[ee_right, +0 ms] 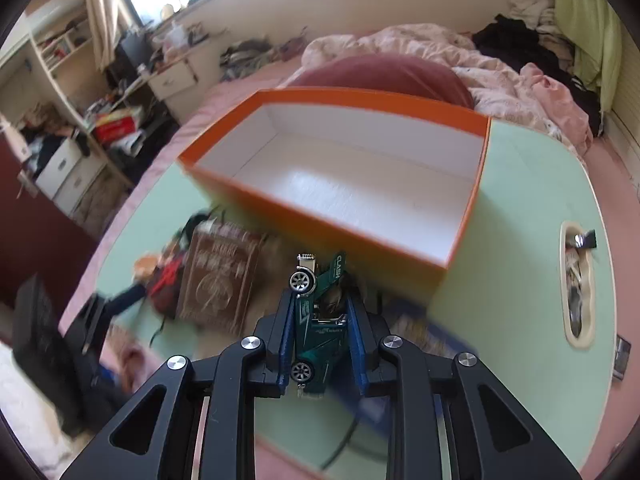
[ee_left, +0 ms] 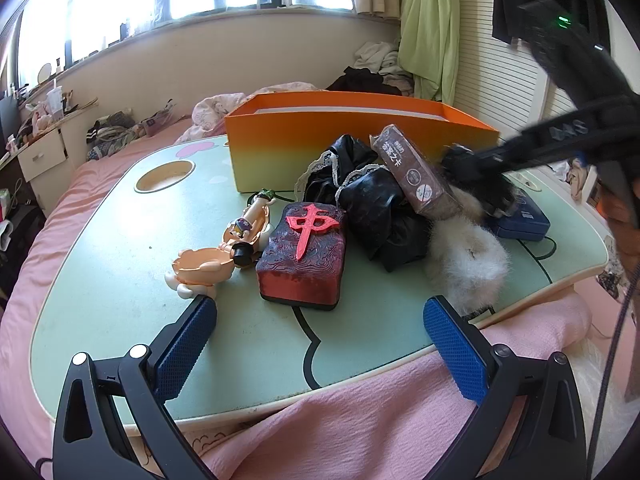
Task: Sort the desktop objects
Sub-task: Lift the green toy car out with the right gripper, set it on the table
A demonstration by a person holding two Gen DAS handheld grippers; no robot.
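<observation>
Cardboard makes up the orange box (ee_right: 332, 184), a rectangular open-topped tray with smooth white inner walls and a bare white floor, standing at about 12 o'clock on the pale green counter (ee_left: 100, 248). The counter has rounded corners, a cream rim and an oval cut-out near its 10 o'clock corner, and it rests on a bed covered in pink cloth (ee_left: 360, 408). Clustered at its centre are a dark red block (ee_left: 302, 258) with a swirl-textured skin and a raised red character, a glossy plastic figurine (ee_left: 224, 248) to its 9 o'clock, a crumpled heap of shiny black fabric (ee_left: 372, 208) with lace trim, a brown printed carton (ee_left: 416, 172) leaning on that heap, a fluffy white fur piece (ee_left: 468, 264) at 3 o'clock, and a dark blue case (ee_left: 524, 220) beyond it. The left hand-held gripper (ee_left: 320, 344) hovers low over the counter's 6 o'clock edge, angled downward, its blue ribbed pads spread wide apart with nothing between them. The right hand-held gripper (ee_right: 320, 328) tilts steeply down just short of the box's near wall, its pads clamped on a small green toy car (ee_right: 318, 320) with metal spoked wheels, held nose-up. Open green surface lies to the box's 3 o'clock, toward a slot-shaped recess at the counter's edge.
</observation>
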